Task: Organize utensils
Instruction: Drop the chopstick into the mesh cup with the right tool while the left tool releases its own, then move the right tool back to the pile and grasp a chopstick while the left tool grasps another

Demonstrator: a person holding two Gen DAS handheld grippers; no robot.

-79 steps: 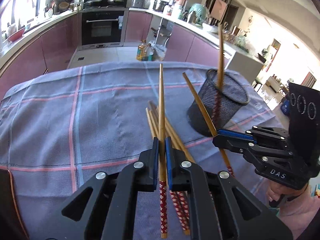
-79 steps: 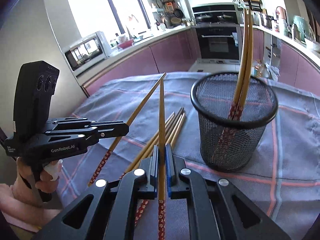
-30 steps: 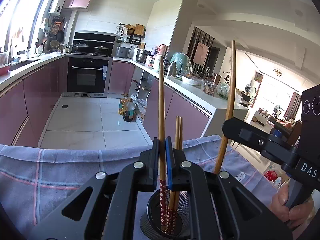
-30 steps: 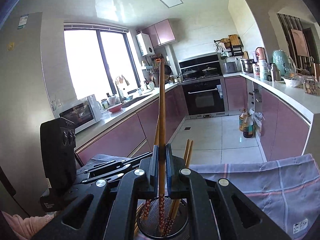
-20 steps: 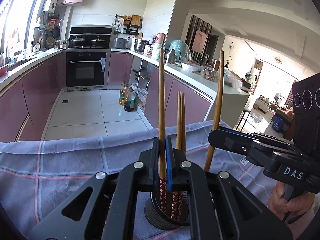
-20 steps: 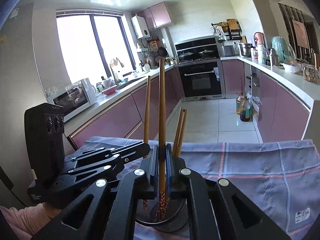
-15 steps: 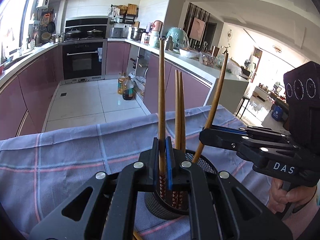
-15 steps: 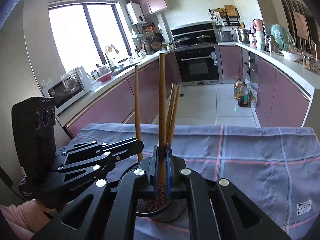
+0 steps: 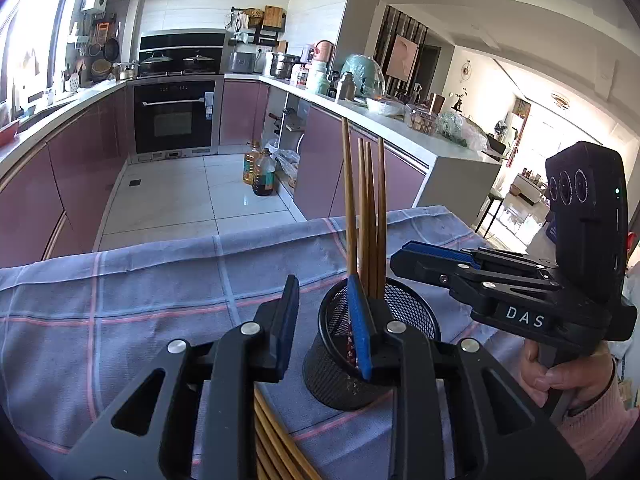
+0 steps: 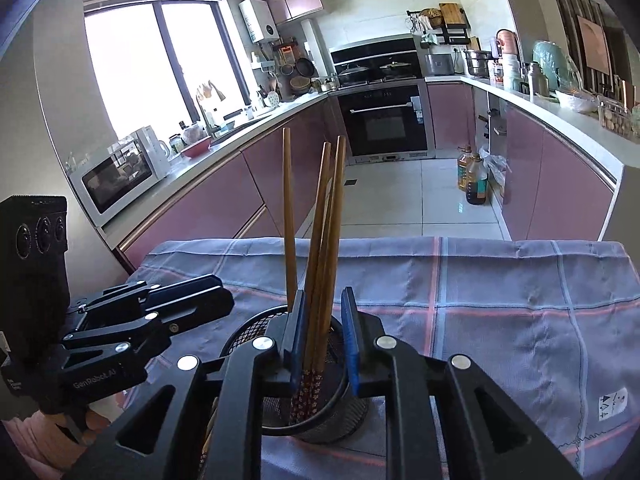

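Note:
A black mesh cup stands on the blue checked cloth and holds several wooden chopsticks upright. My left gripper is open and empty, just left of the cup's rim. More chopsticks lie on the cloth under it. In the right wrist view my right gripper is open over the cup, its jaws standing apart on either side of the chopsticks. The other gripper shows in each view: the right one, the left one.
The cloth-covered table ends at a far edge, with kitchen floor beyond. A white label is sewn on the cloth at the right. A hand in a pink sleeve grips the right gripper's handle.
Both grippers have opened and let go of their chopsticks, which now stand in the mesh cup. The views tilted down from the ceiling toward the table.

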